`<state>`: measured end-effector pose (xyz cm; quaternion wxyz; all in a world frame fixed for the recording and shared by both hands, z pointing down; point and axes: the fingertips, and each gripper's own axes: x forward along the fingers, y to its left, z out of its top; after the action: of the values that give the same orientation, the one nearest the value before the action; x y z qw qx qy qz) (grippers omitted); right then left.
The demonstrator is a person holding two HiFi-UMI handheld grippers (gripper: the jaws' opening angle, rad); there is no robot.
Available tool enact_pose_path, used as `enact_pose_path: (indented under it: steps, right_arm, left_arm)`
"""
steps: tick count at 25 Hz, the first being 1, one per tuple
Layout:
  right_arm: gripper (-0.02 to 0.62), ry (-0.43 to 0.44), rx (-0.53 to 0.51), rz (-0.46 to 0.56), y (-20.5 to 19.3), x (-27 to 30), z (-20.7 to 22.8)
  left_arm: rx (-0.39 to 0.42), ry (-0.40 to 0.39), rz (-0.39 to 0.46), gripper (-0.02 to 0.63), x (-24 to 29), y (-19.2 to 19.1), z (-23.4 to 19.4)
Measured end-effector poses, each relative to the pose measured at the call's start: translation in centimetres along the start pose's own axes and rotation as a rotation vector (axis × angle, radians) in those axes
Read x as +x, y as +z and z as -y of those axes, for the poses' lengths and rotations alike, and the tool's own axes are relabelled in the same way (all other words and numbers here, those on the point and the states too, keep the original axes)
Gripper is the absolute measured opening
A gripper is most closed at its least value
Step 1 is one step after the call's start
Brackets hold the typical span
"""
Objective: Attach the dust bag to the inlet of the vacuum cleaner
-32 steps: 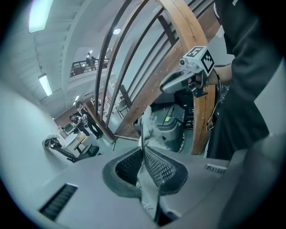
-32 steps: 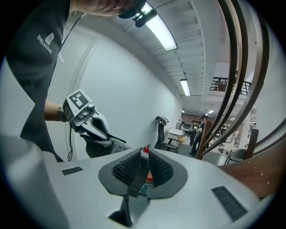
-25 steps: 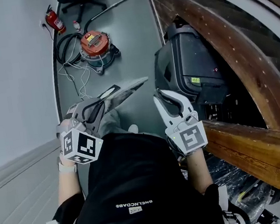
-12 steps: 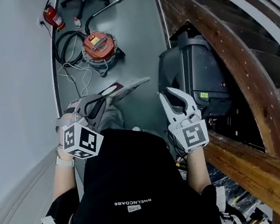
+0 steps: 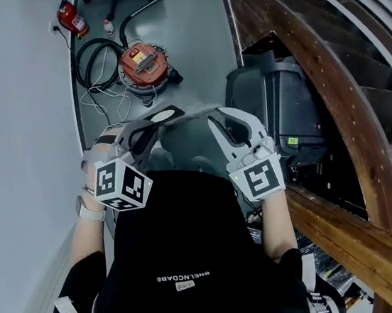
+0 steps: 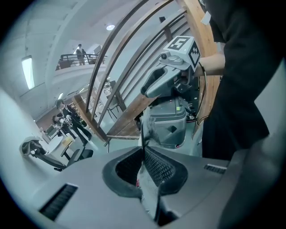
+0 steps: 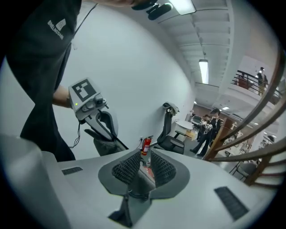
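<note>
The left gripper has its fingers squeezed tight on the thin edge of the grey dust bag. The bag is up in the air between the two grippers. The right gripper is just beside the bag, at its 3 o'clock. Its fingers are open only a little and hold nothing. The red vacuum cleaner sits on the floor at 12 o'clock, well apart from the bag.

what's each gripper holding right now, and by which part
The left gripper pinches the dust bag by a thin edge, near its collar. The right gripper holds nothing; its jaws stand slightly apart.
</note>
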<state>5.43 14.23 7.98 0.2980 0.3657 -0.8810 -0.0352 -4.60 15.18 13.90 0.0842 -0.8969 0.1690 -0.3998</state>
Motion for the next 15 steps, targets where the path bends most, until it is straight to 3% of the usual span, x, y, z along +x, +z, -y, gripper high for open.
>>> enact_pose_path:
  steps: [6,15]
  right_arm:
    - [0.072,0.099,-0.108,-0.054,0.3,4.5,0.5]
    - [0.072,0.285,-0.246,-0.134,-4.0,6.8,3.8]
  left_arm:
    - [0.033,-0.015,-0.011,0.031,1.4,0.1,-2.2]
    - [-0.028,-0.009,-0.004,0.031,5.6,3.2,-3.4]
